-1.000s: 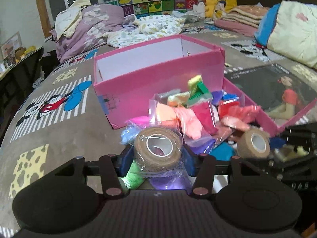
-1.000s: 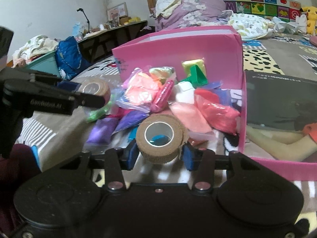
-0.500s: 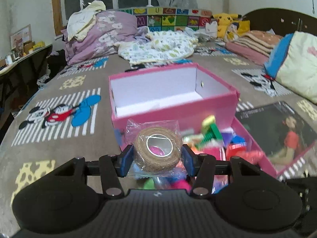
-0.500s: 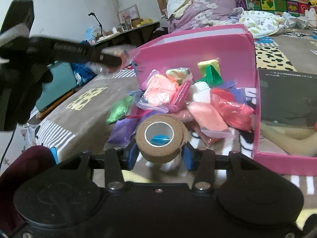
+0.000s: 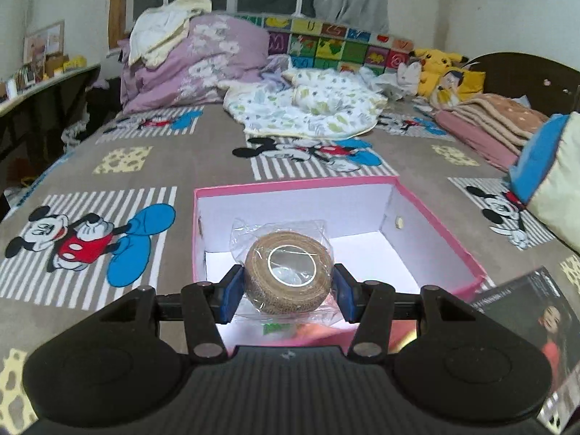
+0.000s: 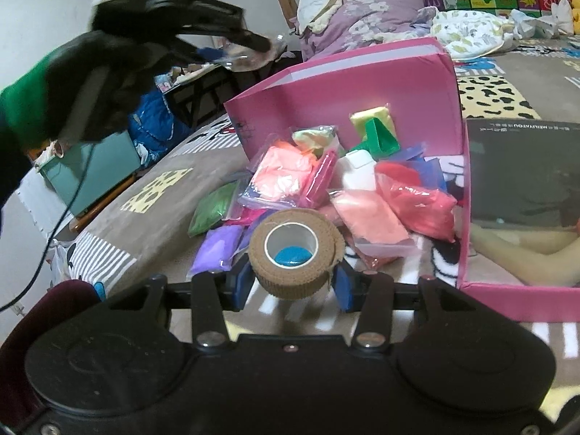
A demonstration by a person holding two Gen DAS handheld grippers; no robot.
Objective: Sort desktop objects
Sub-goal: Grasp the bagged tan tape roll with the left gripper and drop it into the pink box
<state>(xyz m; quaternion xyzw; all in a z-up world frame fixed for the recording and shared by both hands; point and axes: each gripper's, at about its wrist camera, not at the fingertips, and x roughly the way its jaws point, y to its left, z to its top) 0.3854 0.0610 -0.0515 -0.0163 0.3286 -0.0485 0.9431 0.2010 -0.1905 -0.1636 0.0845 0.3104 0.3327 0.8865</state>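
- My left gripper [image 5: 288, 291] is clamped on a wrapped bandage roll [image 5: 289, 272], blue pads pressing both sides of it, clear plastic sticking up behind it
- I hold that roll above the open pink box [image 5: 438, 228], over its near edge; the white inside of the box shows behind and beneath the roll
- My right gripper [image 6: 293, 277] is closed on a bare bandage roll [image 6: 295, 250], its hollow core facing the camera with something blue showing through
- Just past that roll lies a pile of coloured clay bags [image 6: 290, 177], heaped against the outer wall of the pink box [image 6: 340, 87], with a green block [image 6: 378, 141] on top near the wall
- In the right wrist view my gloved left hand [image 6: 90, 83] is raised at upper left, blurred
- The box lid [image 6: 467, 195] lies open at the right, beside the pile
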